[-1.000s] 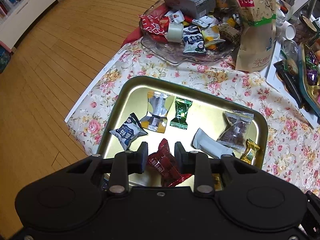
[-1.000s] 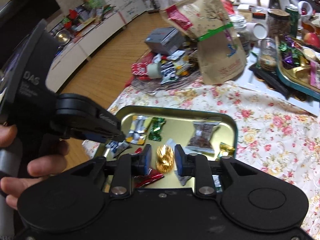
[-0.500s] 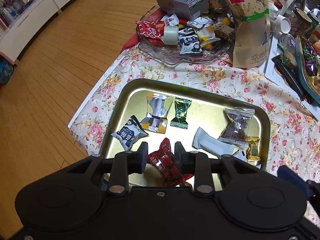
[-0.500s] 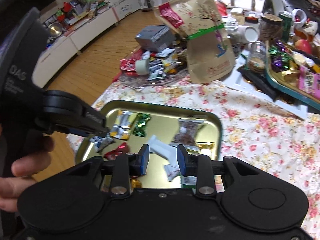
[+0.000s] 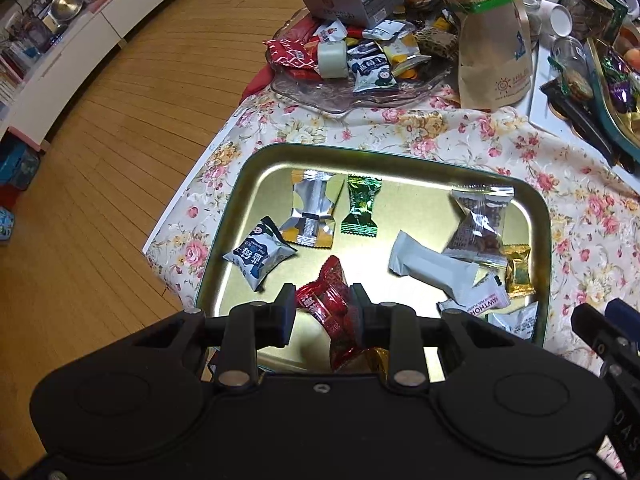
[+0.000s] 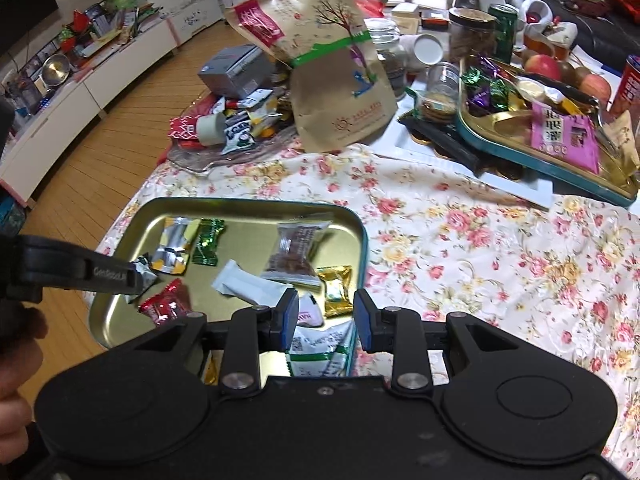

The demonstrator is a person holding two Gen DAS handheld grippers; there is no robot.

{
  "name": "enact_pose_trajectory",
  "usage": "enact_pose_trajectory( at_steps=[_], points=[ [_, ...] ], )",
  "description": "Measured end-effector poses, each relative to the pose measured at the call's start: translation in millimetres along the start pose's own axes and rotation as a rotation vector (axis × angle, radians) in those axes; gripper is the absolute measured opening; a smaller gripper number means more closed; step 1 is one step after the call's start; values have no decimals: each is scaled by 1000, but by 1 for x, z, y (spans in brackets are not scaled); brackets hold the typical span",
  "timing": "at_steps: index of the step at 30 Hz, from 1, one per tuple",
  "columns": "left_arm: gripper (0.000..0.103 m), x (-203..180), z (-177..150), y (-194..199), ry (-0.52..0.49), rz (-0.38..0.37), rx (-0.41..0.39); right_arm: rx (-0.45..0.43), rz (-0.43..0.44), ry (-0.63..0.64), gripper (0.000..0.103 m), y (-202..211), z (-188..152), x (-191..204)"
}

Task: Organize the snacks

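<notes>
The right gripper (image 6: pixel 326 314), which a second ago pinched a gold foil candy above the gold tray (image 6: pixel 362 236), now has its jaws apart with nothing between them; half a second ago they were already empty, so the candy has been let go; a gold foil candy (image 6: pixel 337 289) lies in the tray just ahead of the fingertips, though I cannot say it is the same one, since a gold sweet lay near that edge before; the gripper has since drifted rightward, towards the tray's right rim over the floral cloth (image 6: pixel 500 248); the left gripper (image 5: pixel 322 308) stays low over the near part of the tray, its jaws partly open on either side of the red wrapped candy (image 5: pixel 326 300), which appears to rest on the tray floor rather than hang in a grip; that candy has barely shifted across the three moments; judging from this, one drop-off is finished, and the glass dish (image 5: pixel 360 96) piled with more sweets suggests further trips remain
</notes>
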State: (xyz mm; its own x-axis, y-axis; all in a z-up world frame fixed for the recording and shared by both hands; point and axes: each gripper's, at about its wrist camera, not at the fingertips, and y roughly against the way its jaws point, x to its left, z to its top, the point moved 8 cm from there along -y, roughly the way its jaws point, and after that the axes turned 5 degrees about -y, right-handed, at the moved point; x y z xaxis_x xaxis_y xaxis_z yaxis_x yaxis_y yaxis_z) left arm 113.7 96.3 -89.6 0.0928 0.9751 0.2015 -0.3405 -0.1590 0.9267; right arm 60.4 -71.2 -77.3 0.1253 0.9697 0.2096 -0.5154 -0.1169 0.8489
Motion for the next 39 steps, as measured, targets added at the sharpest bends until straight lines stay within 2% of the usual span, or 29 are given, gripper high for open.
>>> enact_pose_trajectory(
  at_steps=[10, 21, 39],
  points=[
    [39, -15, -12, 2, -50, -31, -20, 16, -21, -6, 32, -2, -4, -3],
    [39, -18, -15, 1, -59, -63, -6, 54, -37, -22, 32, -11, -9, -9],
    [39, -22, -19, -4, -83, -59, 13, 60, -33, -40, 32, -12, -8, -10]
  ],
)
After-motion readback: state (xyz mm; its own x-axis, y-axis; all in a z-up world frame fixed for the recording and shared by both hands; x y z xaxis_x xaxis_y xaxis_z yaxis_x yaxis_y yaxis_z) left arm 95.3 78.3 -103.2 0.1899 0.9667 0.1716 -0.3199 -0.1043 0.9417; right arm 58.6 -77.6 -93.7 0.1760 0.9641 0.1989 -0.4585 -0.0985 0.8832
